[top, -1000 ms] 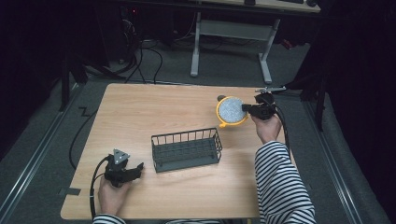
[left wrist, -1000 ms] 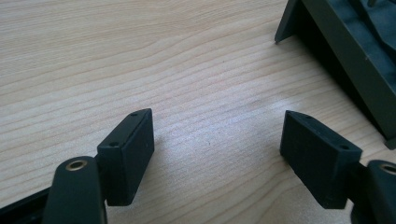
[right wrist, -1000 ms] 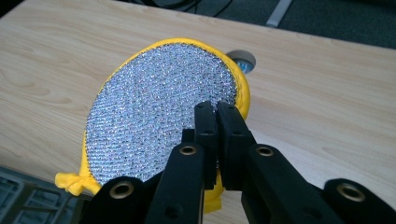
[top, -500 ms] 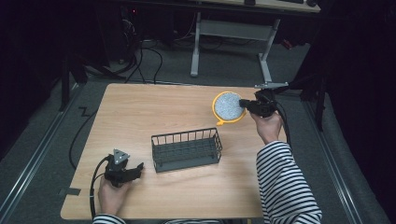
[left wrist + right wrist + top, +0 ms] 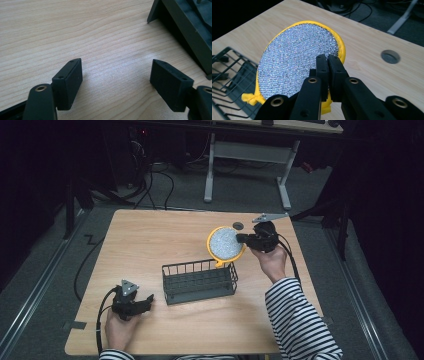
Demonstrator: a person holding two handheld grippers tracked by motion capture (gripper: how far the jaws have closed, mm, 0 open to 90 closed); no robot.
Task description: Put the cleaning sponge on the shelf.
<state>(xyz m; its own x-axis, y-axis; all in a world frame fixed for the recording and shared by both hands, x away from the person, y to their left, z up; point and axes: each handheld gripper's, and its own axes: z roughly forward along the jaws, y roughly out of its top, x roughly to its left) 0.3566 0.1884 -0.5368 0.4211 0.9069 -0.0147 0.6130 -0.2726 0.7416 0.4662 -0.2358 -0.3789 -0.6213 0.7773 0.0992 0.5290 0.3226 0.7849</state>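
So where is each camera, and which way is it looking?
High view: above the person's side, looking forward and down at the table; forearms, hands, both grippers show.
Left gripper view: on the left gripper, facing bare tabletop between its open jaws, basket corner beyond.
Right gripper view: on the right gripper, jaws shut on the yellow scrubber.
Shared: high and right gripper views both show scrubber, basket and the table's round hole.

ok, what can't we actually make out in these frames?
- Round scrubber pad: back face hidden in the right gripper view; it faces away.
- Right gripper: the pinched rim is covered by the jaws.
- Wire basket: cut off by the left gripper view's edge.
- Basket interior: too small in the high view.
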